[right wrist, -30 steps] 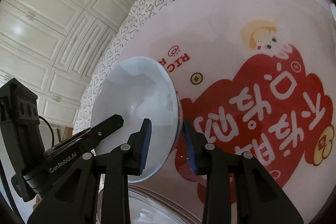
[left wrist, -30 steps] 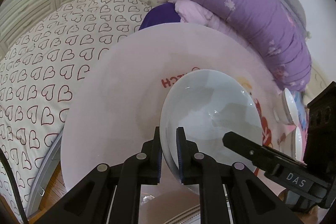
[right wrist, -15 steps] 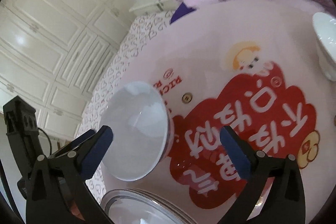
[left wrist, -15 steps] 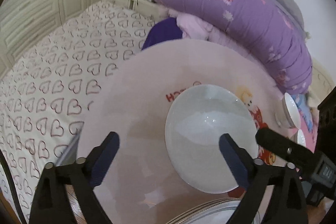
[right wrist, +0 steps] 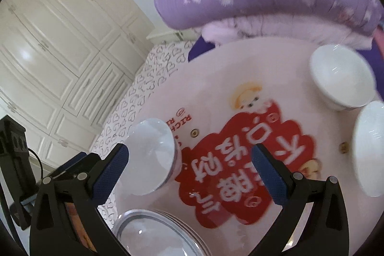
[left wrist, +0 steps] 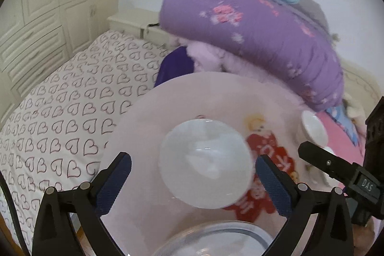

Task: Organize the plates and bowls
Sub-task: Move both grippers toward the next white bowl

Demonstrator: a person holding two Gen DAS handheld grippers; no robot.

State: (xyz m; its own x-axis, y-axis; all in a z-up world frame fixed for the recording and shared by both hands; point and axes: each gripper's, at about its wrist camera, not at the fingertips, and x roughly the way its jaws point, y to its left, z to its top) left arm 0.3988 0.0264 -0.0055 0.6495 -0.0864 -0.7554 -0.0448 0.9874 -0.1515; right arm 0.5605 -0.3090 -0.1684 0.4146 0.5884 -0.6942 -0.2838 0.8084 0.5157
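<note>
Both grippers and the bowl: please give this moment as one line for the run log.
left gripper: open | right gripper: open | white bowl: standing free on round table | plate stack: near edge

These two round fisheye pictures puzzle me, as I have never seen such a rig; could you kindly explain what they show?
No robot here: a person holds a two-finger tool in each hand, each with a forward-looking camera. One picture looks past the left tool, the other past the right tool. Both stand open and hold nothing. Below is a round pink table printed in red, beside a bed. On it sit a white bowl, two more bowls at the far right, and a stack of glass plates at the near edge.
</note>
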